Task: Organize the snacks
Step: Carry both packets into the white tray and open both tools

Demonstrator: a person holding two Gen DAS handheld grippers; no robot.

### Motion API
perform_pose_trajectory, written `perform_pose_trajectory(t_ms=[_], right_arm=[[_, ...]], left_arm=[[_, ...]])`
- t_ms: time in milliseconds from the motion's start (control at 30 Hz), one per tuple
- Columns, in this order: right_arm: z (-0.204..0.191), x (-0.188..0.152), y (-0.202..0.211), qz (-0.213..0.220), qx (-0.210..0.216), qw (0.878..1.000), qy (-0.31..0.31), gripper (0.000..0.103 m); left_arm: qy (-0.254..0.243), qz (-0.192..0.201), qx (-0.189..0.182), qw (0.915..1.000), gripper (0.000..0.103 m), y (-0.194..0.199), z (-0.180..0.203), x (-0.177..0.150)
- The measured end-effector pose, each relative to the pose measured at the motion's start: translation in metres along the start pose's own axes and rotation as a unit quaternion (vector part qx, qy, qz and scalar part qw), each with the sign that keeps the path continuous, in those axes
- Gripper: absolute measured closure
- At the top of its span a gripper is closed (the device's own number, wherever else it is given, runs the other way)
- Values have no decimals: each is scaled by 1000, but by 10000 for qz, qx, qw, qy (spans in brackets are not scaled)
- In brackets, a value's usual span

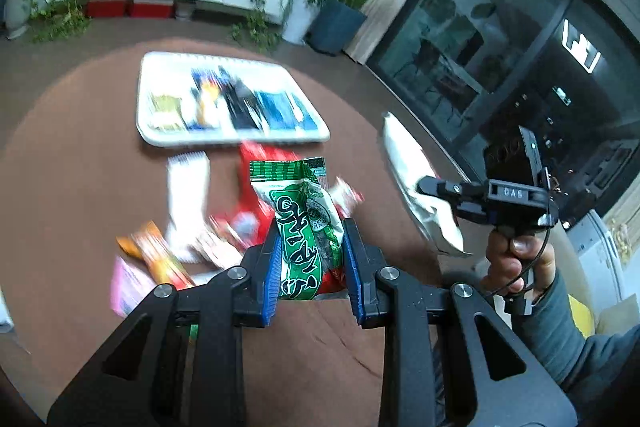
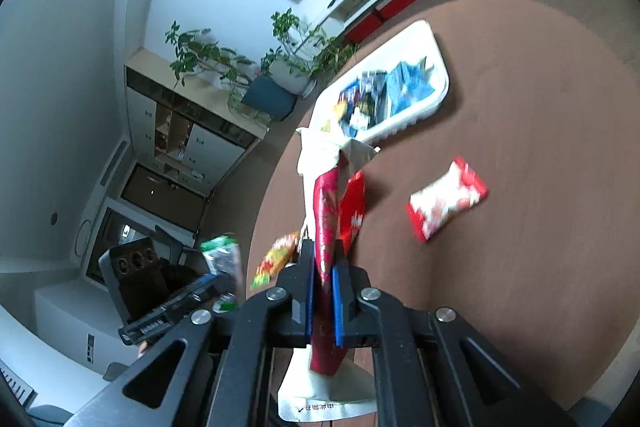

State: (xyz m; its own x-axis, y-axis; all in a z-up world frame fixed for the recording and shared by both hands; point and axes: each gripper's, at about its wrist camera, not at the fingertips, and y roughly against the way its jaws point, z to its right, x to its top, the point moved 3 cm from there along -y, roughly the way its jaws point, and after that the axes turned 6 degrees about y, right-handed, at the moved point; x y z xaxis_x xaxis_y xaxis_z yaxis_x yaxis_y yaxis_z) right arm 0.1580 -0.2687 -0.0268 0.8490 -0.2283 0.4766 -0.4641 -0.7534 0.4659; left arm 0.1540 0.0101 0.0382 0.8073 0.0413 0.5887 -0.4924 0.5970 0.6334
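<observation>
Left gripper (image 1: 310, 259): clenched on a green packet (image 1: 306, 227), which is pinched between the blue pads (image 1: 273, 279) and lifted above the table (image 1: 80, 115).
Right gripper (image 2: 323, 283): clamped on a red-and-white pouch (image 2: 328, 219); the pouch is squeezed thin between the pads and sticks out past both ends of the fingers.
Hand (image 1: 516, 259): seen at the right of the left view, wrapped around the right gripper's handle.
Tray (image 1: 156, 135): white, set on the table on the far side from the grippers; blue, dark and yellow packets are lying in it side by side.
Loose snacks: a white packet (image 1: 188, 195), an orange one (image 1: 154, 251) and a pink one (image 1: 128, 287) are lying on the table on the near side of the tray, blurred.
Red packet (image 2: 446, 201): lying alone on the table, well apart from the tray.
</observation>
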Motion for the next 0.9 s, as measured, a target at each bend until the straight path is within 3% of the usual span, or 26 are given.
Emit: perform_pose_trajectory(t_ms=[167, 333, 567, 900], right_arm=[[4, 44, 2, 215, -238, 9995, 54, 95], [3, 93, -10, 293, -495, 9982, 160, 95], [-10, 149, -82, -47, -838, 9956, 425, 95], [11, 178, -169, -527, -1780, 9796, 776, 95]], left_arm=[[-34, 169, 297, 9994, 77, 8, -23, 57], [6, 33, 510, 9987, 77, -12, -49, 106], [137, -357, 809, 9960, 77, -67, -90, 170], [255, -679, 1153, 9907, 77, -141, -133, 198]])
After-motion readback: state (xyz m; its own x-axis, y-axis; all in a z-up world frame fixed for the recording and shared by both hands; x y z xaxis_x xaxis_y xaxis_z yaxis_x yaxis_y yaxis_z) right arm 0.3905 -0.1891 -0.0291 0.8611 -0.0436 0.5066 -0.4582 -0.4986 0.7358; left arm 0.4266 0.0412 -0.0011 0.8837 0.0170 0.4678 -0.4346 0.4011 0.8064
